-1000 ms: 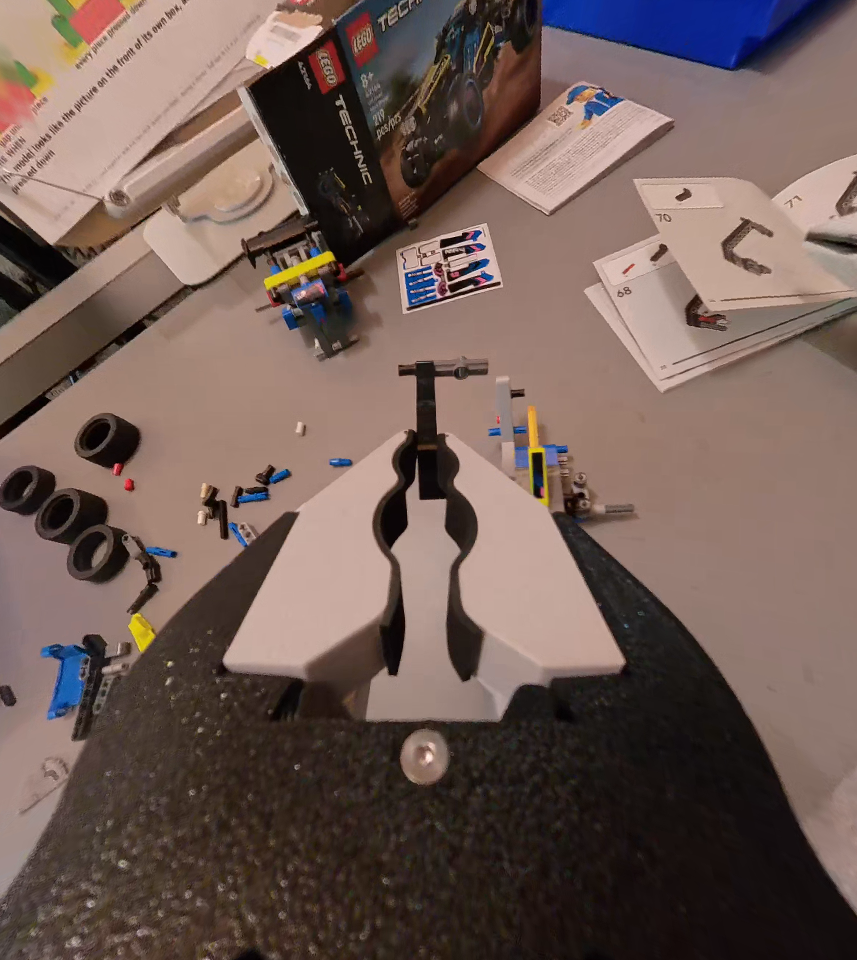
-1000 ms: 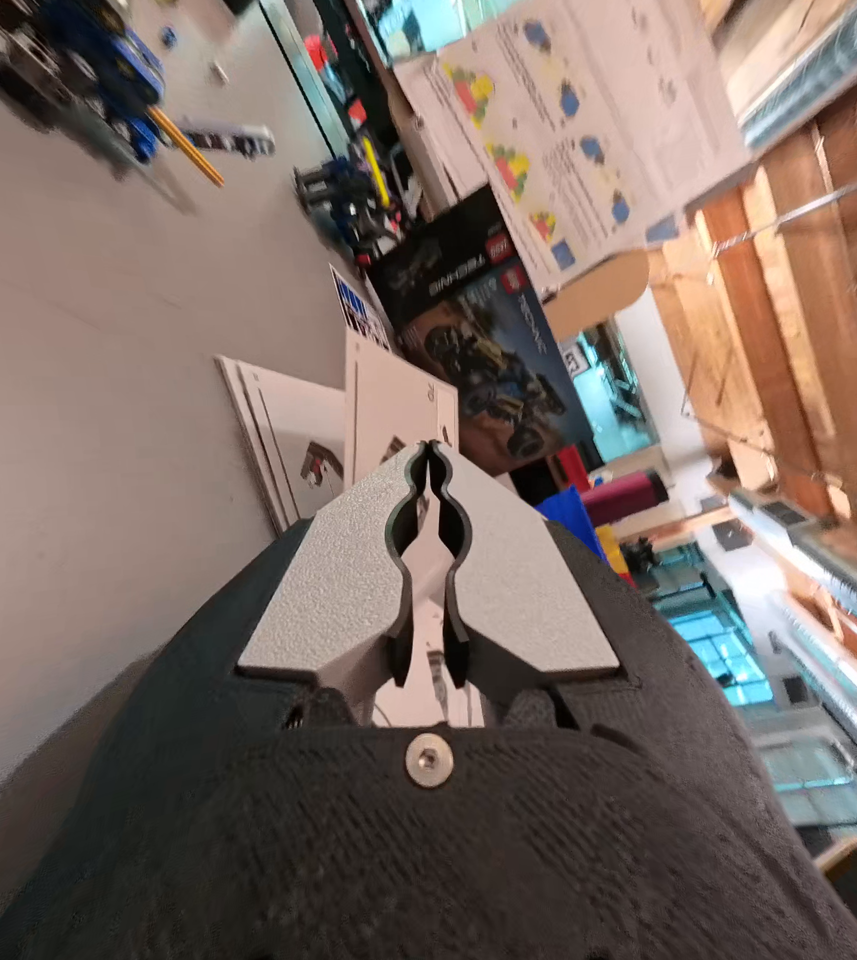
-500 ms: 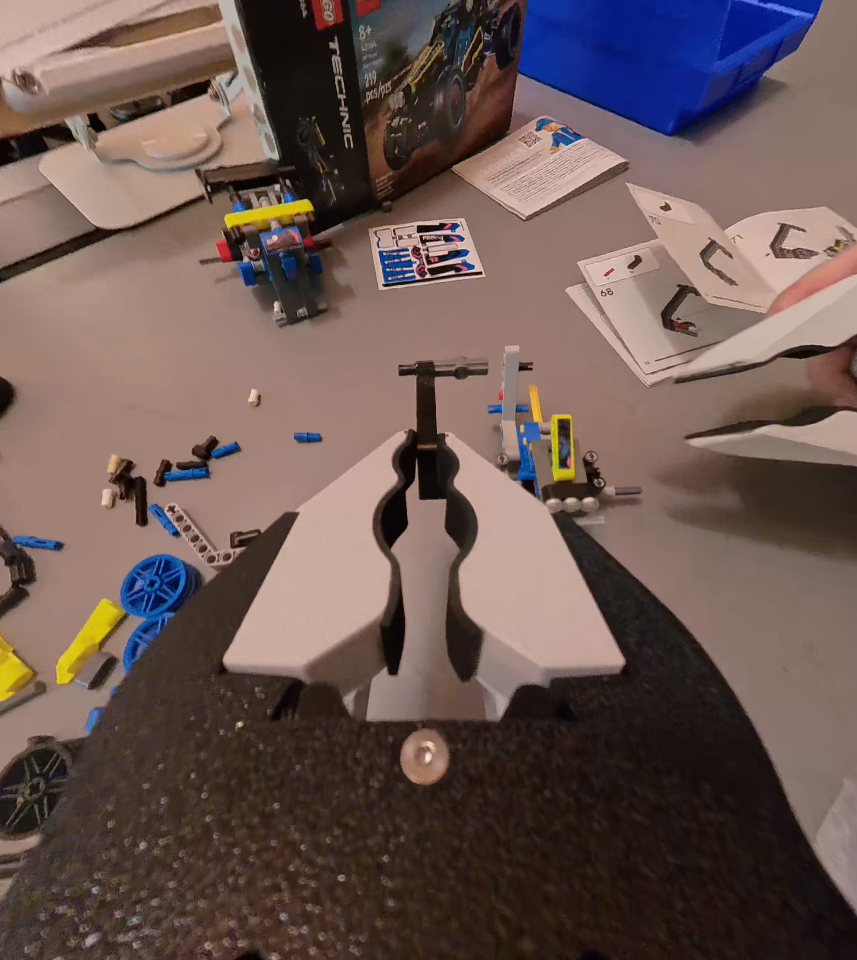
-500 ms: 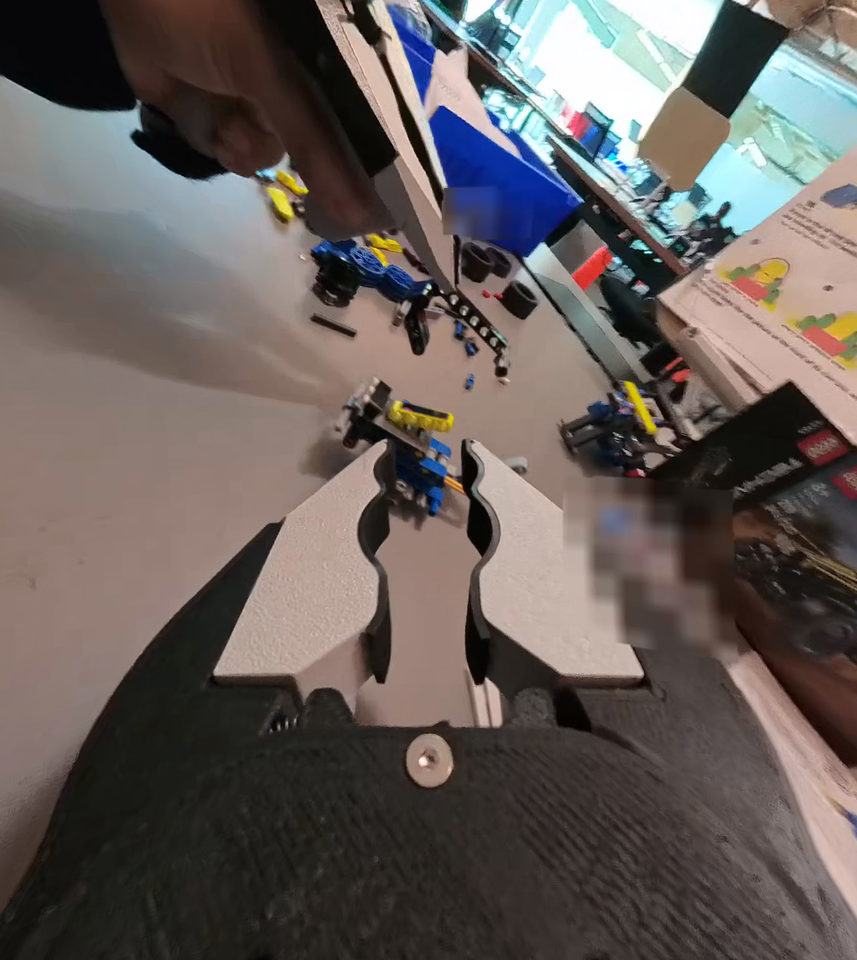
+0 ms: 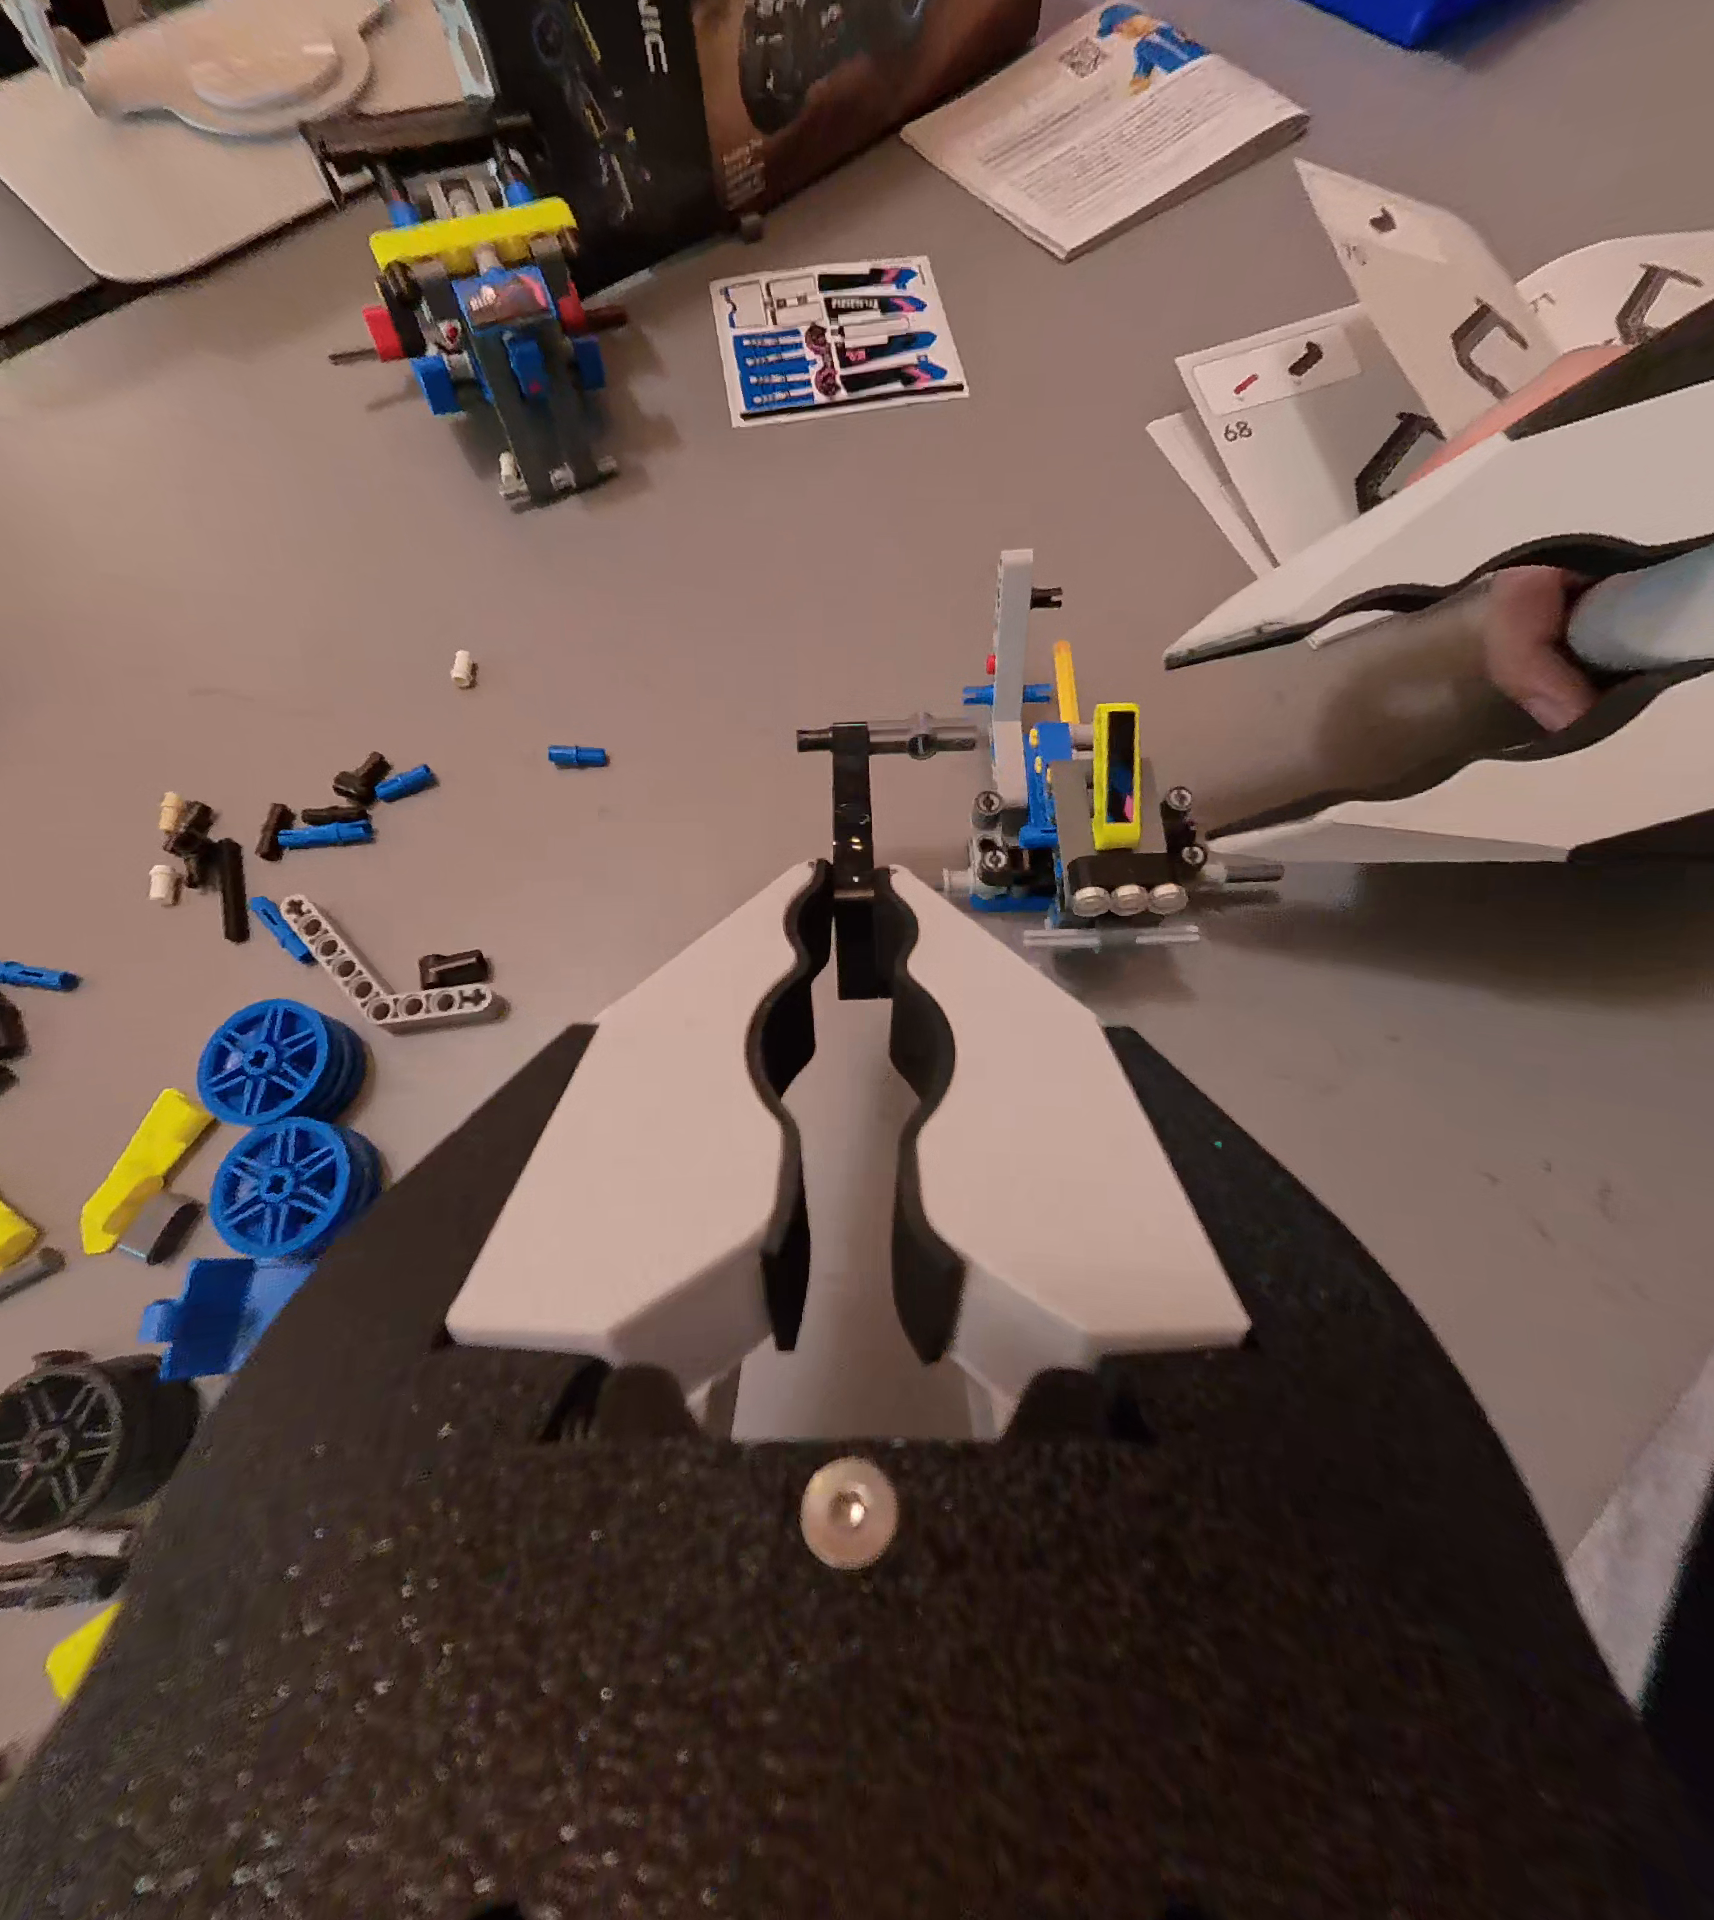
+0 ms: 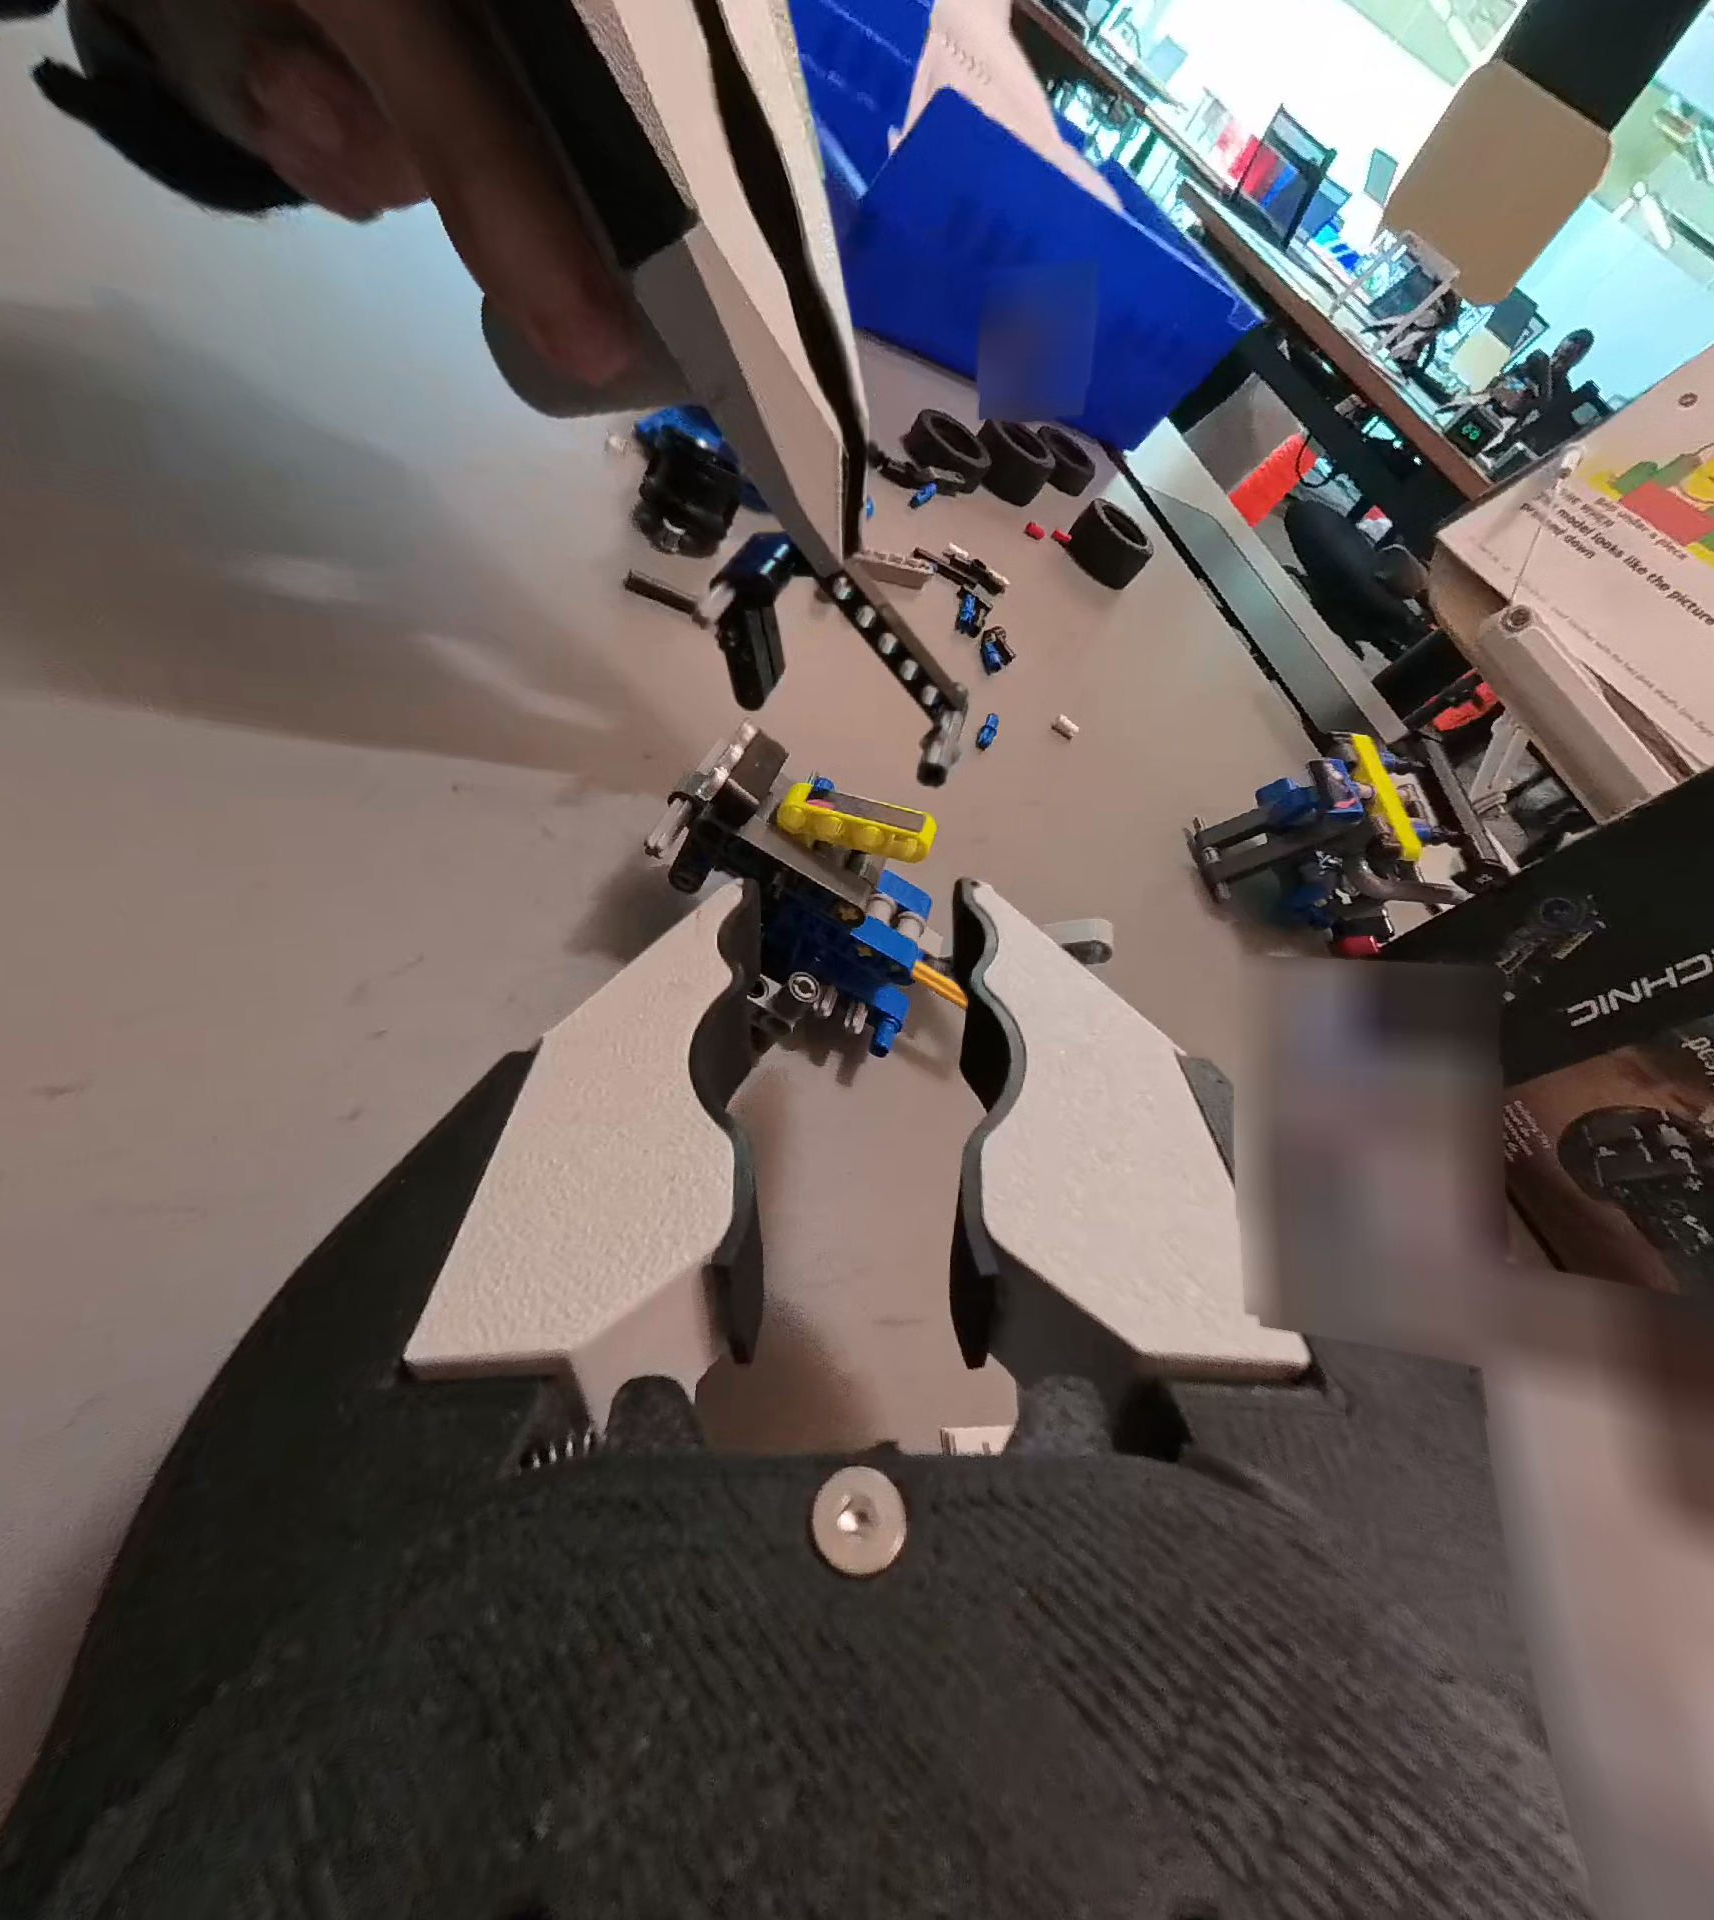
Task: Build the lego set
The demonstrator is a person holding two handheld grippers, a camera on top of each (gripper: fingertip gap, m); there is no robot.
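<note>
My left gripper [image 5: 853,894] is shut on a black beam [image 5: 851,821] that carries a grey and black cross axle [image 5: 884,740] at its far end. It holds the beam above the grey table [image 5: 1455,1091]. The right wrist view shows the same gripper [image 6: 837,520] and its holed beam [image 6: 900,649] from the side. A small blue, grey and yellow brick assembly [image 5: 1081,821] rests on the table right of the beam. My right gripper [image 6: 853,904] is open, and the assembly [image 6: 822,894] lies at its fingertips with a gap to the right pad. The left wrist view shows the right gripper [image 5: 1191,743] coming in from the right.
A larger blue and yellow chassis build [image 5: 489,322] stands by the dark set box [image 5: 728,94]. A sticker sheet [image 5: 837,338] and open instruction booklets [image 5: 1352,343] lie behind. Loose pins, beams, blue wheels [image 5: 276,1122] and yellow panels are scattered at the left. Black tyres [image 6: 1014,457] and a blue bin [image 6: 1019,260] lie beyond. Some 8 cm of space lies between my two pairs of fingers.
My right gripper went from shut to open and swung down to the small assembly. My left gripper kept its hold on the black beam and moved closer to the table.
</note>
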